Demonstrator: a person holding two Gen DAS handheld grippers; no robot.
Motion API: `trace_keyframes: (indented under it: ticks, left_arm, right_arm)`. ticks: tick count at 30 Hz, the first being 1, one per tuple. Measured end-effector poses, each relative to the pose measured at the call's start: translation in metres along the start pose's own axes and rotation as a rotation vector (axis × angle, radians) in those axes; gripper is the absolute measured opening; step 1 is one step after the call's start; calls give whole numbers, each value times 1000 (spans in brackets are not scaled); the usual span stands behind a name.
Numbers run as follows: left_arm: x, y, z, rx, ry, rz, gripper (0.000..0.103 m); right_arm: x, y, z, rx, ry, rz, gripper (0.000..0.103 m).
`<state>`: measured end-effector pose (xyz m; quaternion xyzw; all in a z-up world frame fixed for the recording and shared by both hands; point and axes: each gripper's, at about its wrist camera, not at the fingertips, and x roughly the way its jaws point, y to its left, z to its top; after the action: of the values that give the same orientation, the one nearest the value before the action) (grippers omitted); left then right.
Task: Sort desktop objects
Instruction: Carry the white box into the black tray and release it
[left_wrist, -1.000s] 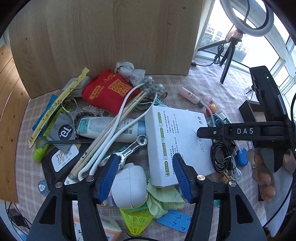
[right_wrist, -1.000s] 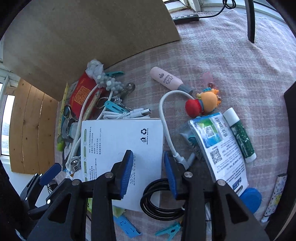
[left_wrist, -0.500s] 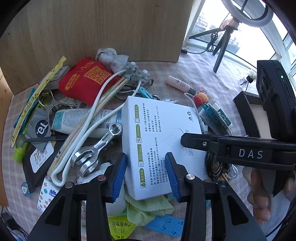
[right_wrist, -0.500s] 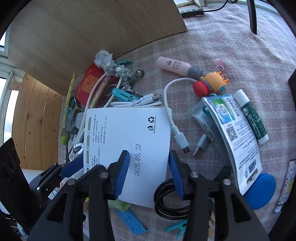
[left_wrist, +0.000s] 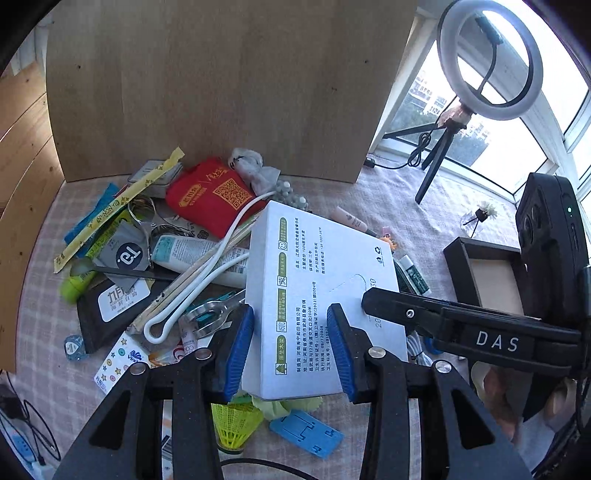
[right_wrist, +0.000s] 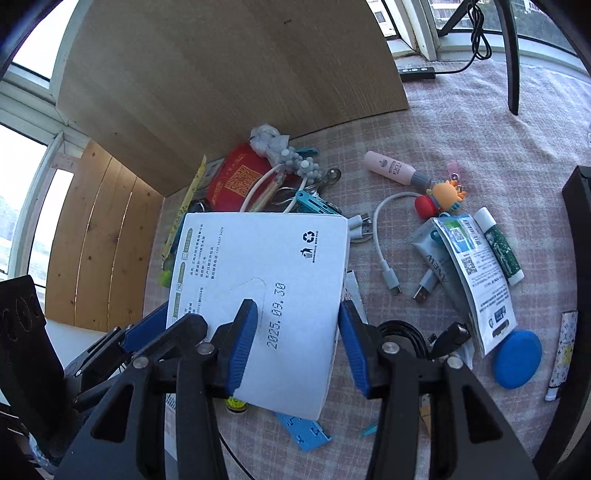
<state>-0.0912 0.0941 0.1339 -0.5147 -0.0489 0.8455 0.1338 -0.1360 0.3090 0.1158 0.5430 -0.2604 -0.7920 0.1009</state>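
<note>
Both tongs meet on the white carton, a flat cardboard box printed with green labels and a stamped date. It hangs tilted above the heap, near edge down. The left tongs have just been closing. They stand about half spread, blue ribbed pads clamped on the carton's near left corner. The right tongs have just been opening. One pad lies on the printed face and the other meets the carton's right edge. We take that for a grip, though the underside is hidden from us. Both tools point steeply downward, and bare fingers curl round the right handle.

Left of the left tongs the clutter is thick. A looped white cable and a squeezed tube lie there. A soft red pouch rests farther ahead, close to the upright wooden board that walls off the far side. Under the carton's near edge show a yellow shuttlecock and a flat blue plastic piece.

Ahead and to the right of the right tongs, the checked cloth lies mostly bare and gives the widest room. Nearer those tongs on the right lie a short white lead and a round blue disc. An open black tray stands just beyond their arm.
</note>
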Motion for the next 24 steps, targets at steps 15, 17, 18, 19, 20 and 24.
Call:
trace_keyframes:
  ticks: [15, 17, 18, 19, 20, 24]
  left_arm:
    - [-4, -144, -37, 136, -11, -138, 38]
    - [6, -175, -45, 163, 6, -174, 38]
    - [11, -190, -49, 174, 17, -195, 38]
    - [18, -205, -52, 186, 29, -215, 38]
    - [23, -220, -57, 198, 38, -232, 38]
    - [42, -284, -70, 257, 71, -287, 39]
  right_arm:
    - [-115, -97, -41, 71, -126, -98, 46]
    - [-134, -122, -50, 98, -143, -126, 46]
    - [-144, -136, -54, 114, -151, -141, 46]
    - [-153, -149, -59, 128, -160, -158, 46]
    - [-161, -163, -64, 144, -167, -174, 46]
    - [-193, -216, -83, 210, -193, -239, 46]
